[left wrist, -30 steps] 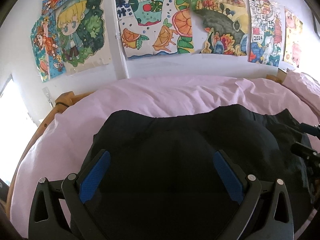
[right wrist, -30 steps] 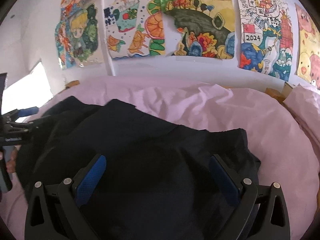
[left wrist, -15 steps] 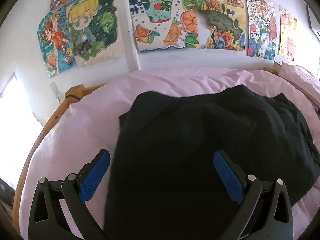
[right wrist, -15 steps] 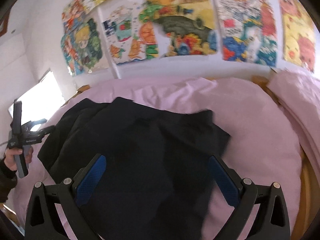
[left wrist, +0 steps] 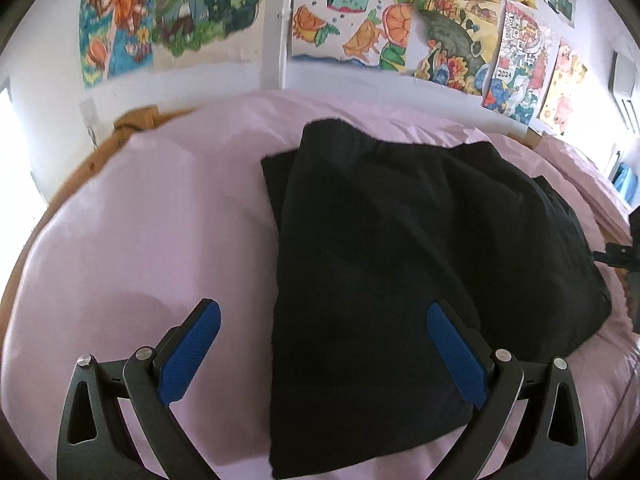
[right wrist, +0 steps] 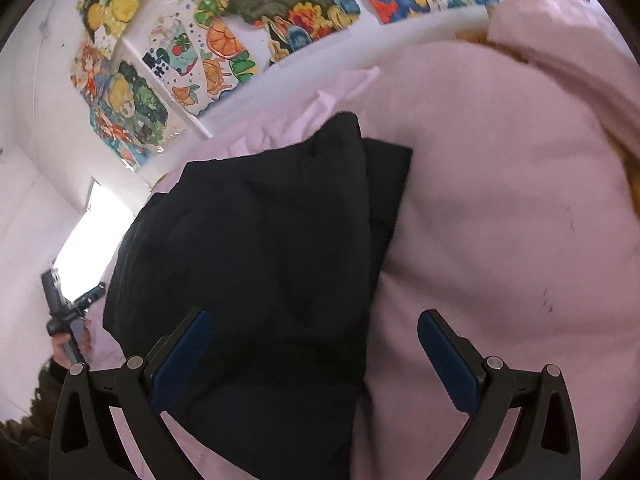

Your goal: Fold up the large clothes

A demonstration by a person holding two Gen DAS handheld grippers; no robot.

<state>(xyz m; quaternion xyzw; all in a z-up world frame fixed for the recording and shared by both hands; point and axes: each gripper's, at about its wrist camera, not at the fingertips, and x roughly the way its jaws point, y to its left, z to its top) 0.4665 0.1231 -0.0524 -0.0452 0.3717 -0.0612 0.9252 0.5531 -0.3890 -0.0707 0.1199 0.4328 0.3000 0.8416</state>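
Home bedroom, likely a child's: a bed [left wrist: 132, 220] with pink bedding and a wooden bed frame [left wrist: 86, 168] fills both views, pushed against a white wall [left wrist: 276, 40]. The wall is covered with hand-coloured drawings [left wrist: 348, 12] taped up in a row, showing cartoon characters, oranges and a "2024" poster [left wrist: 516, 64]; the same drawings [right wrist: 224, 52] show in the right wrist view. A pink pillow [right wrist: 560, 28] lies at one end of the bed, bright daylight comes from a window [right wrist: 86, 232] at the side, and a dark garment [left wrist: 400, 248] lies on the bed.
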